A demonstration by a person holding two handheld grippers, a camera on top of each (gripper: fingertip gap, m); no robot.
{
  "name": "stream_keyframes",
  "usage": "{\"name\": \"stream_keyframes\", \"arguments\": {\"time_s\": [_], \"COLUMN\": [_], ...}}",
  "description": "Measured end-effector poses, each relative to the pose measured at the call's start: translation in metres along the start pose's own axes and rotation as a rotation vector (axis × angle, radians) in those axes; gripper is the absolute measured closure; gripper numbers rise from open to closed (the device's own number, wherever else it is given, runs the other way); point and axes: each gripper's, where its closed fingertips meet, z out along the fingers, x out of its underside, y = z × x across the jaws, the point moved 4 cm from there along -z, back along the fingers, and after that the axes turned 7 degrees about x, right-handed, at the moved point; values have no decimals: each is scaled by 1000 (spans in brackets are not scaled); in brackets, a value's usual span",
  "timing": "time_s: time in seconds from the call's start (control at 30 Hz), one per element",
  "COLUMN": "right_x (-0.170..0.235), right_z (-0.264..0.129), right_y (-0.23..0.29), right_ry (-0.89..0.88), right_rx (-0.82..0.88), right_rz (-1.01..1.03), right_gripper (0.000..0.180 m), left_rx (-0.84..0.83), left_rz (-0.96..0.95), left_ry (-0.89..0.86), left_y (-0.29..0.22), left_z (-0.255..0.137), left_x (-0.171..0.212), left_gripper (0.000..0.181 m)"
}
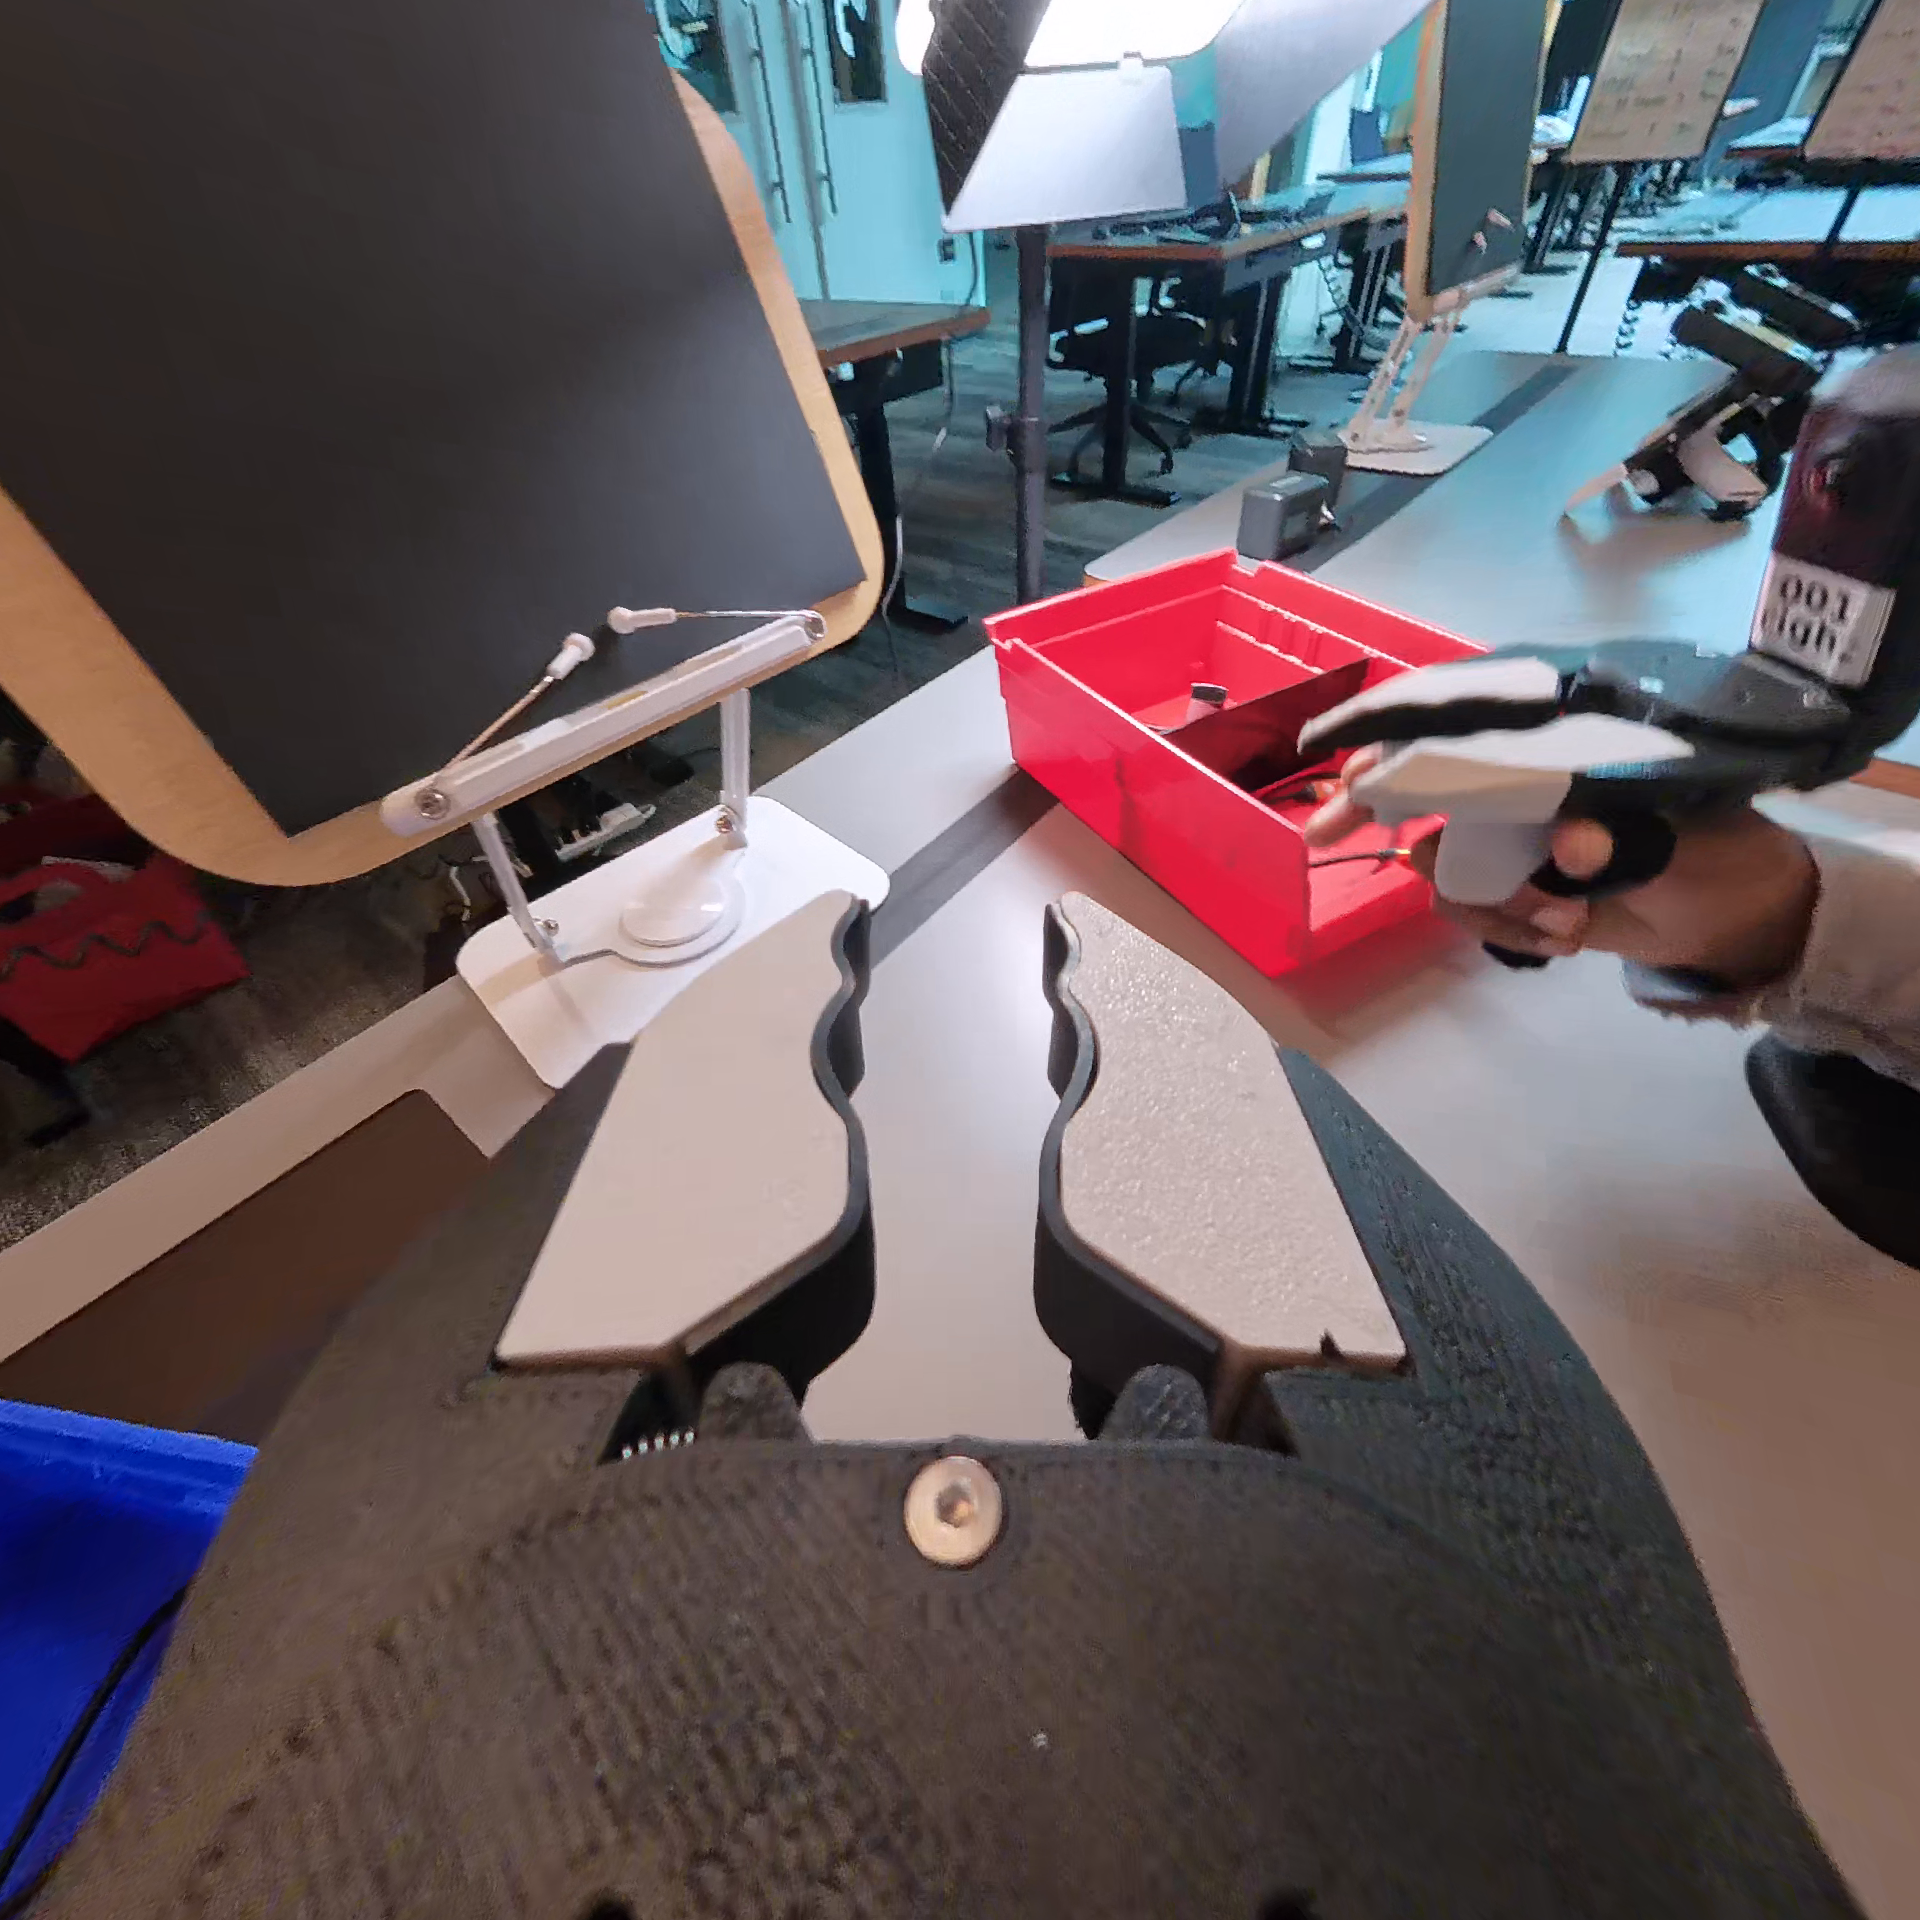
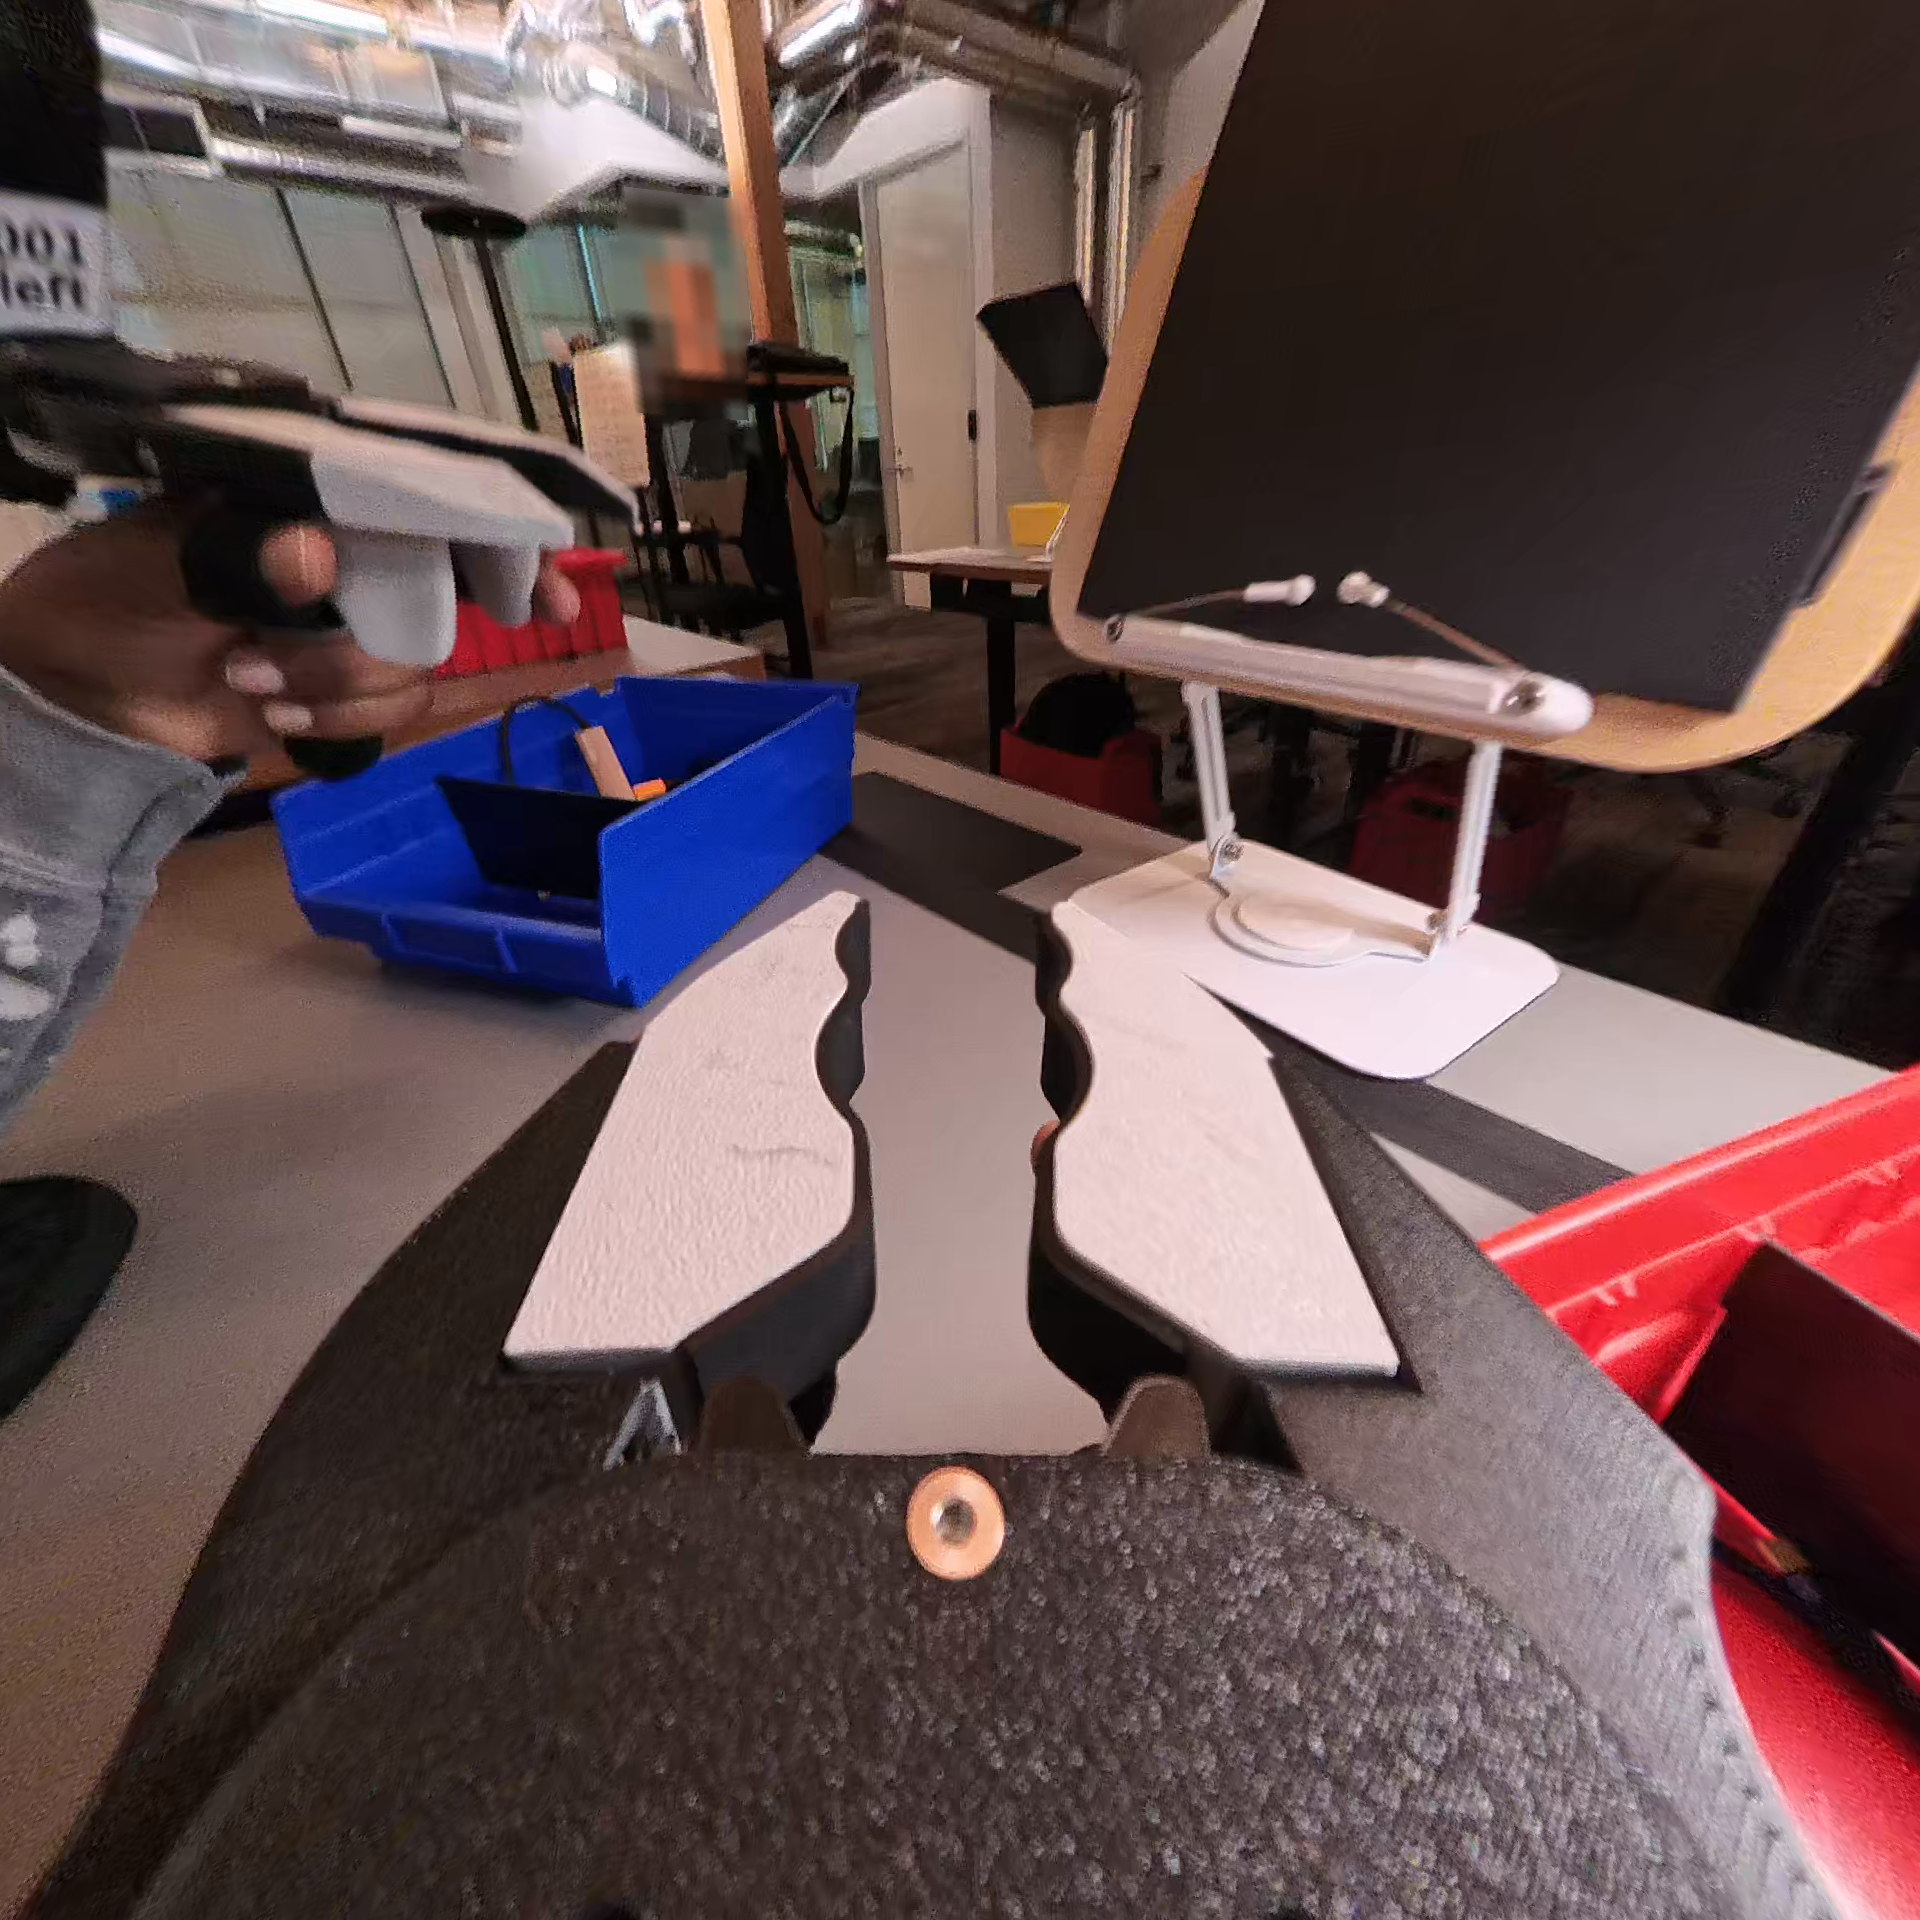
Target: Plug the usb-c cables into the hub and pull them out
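At the far left stands the blue bin (image 2: 623, 883), near the left edge of the grey bench (image 2: 260, 1039); a black divider splits it, and a black cable (image 2: 520, 727) with a tan and orange plug end lies in its back part. The hub cannot be made out in either view. The left gripper (image 1: 951, 925) hovers above the bench just right of this bin, a hand (image 2: 208, 644) on its handle. Its fingers (image 1: 727, 1122) stand moderately apart with bare bench showing between them; they hold nothing and touch nothing.

In the middle, a wide stretch of bench lies open, crossed by a dark strip (image 1: 935, 883) that runs toward the back edge. At that back edge sits the white stand (image 2: 1351, 987), carrying a tilted dark panel (image 2: 1507, 364) with a wooden rim that overhangs the bench.

The right gripper (image 2: 951, 935) hangs over the open stretch, aimed toward the stand, held by the other hand (image 1: 1621, 914). Its fingers (image 2: 1195, 1174) are parted about as far as the left ones, empty and clear of everything.

At the far right, the red bin (image 1: 1226, 821) rests on the bench, also split by a black divider; a small dark thing lies in its back part and a thin cable in the front, too blurred to tell more.
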Motion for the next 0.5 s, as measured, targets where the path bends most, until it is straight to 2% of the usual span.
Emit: {"name": "stream_keyframes", "arguments": {"time_s": [0.23, 0.37, 0.5], "right_x": [32, 45, 48], "right_z": [3, 0, 3], "right_y": [29, 38, 43], "right_ry": [29, 67, 79], "right_rx": [-50, -72, -104], "right_rz": [-17, -58, -53], "right_gripper": [150, 150, 151], "left_rx": [-151, -233, -338], "left_rz": [-9, -70, -92], "left_ry": [-7, -37, 117], "left_y": [39, 66, 113], "left_z": [-17, -55, -98], "left_x": [11, 9, 16], "left_gripper": [148, 148, 151]}}
